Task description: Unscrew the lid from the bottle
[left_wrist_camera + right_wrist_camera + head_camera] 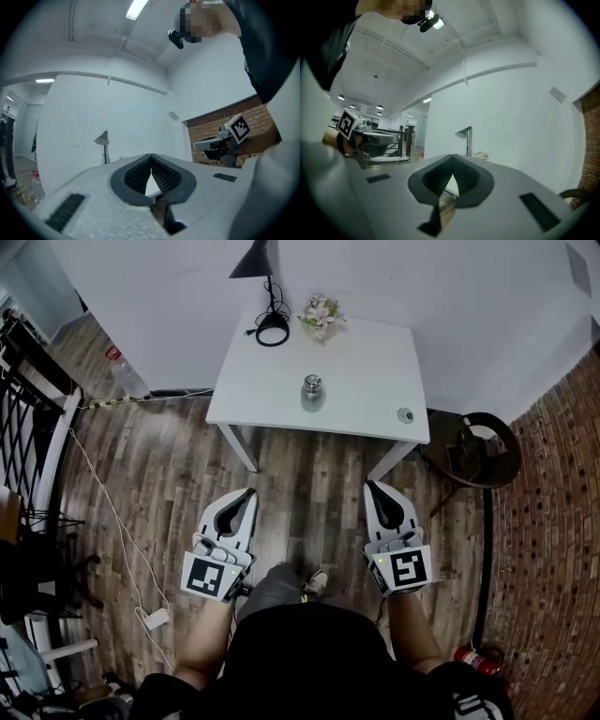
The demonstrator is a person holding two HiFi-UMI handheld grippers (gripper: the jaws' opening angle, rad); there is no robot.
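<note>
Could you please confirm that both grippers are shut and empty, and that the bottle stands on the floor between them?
Not quite: the head view shows the bottle standing on the white table, not on the floor. The rest holds: the left gripper and the right gripper are both shut and empty, held over the floor.

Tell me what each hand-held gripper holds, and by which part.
Nothing. The left hand-held gripper and right hand-held gripper are shut and empty; the bottle stands on the table.

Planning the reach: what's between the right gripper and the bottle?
Head view: only wood floor and the white table's front edge, nothing else, between the right gripper and the bottle.
</note>
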